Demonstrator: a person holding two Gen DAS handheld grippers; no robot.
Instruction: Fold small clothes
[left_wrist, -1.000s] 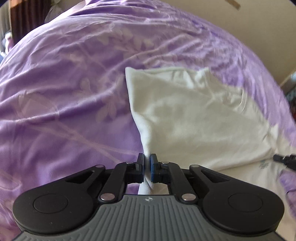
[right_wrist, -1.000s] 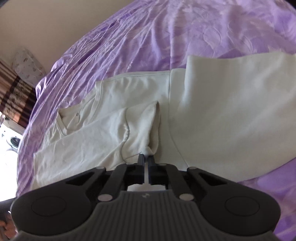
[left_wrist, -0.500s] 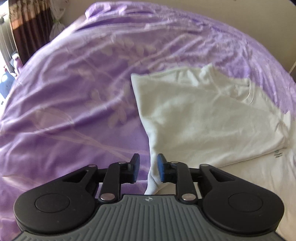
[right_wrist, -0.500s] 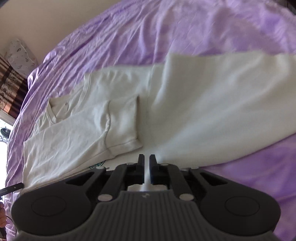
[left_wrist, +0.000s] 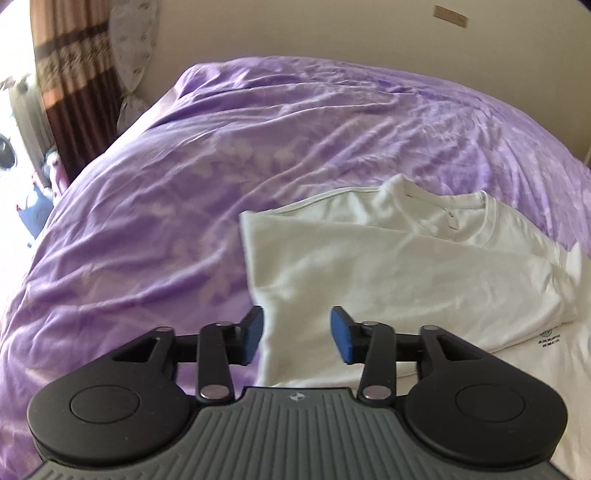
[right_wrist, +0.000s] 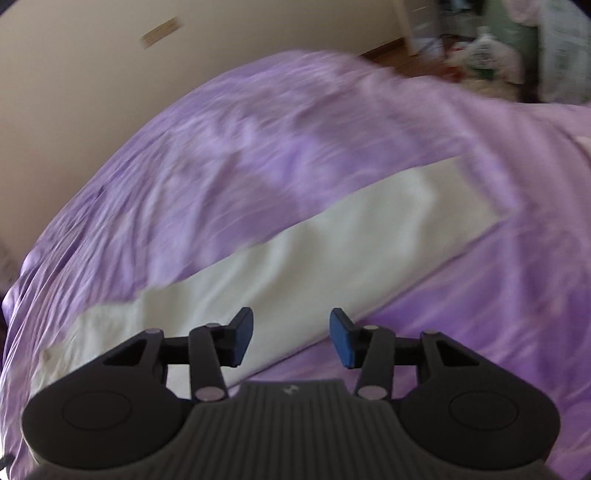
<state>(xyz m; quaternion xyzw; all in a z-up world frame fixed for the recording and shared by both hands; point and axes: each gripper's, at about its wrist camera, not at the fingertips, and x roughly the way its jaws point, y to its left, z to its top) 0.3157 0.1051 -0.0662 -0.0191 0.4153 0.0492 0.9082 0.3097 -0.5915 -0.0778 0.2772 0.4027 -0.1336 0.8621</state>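
Observation:
A white T-shirt (left_wrist: 388, 273) lies on the purple bedspread (left_wrist: 184, 206), its left side folded over the body, collar at the far right. My left gripper (left_wrist: 297, 338) is open and empty, raised above the shirt's near left edge. In the right wrist view the shirt (right_wrist: 295, 266) shows as a long white strip across the bedspread (right_wrist: 258, 158), blurred by motion. My right gripper (right_wrist: 291, 338) is open and empty above the shirt's near edge.
A beige wall (left_wrist: 332, 33) runs behind the bed. Brown striped curtains (left_wrist: 70, 74) hang at the far left. Clutter and bags (right_wrist: 509, 48) sit on the floor beyond the bed's far right corner.
Both grippers opened and let go of the shirt, then lifted and drew back. The folded side now lies flat on the shirt. The right view swung toward the right.

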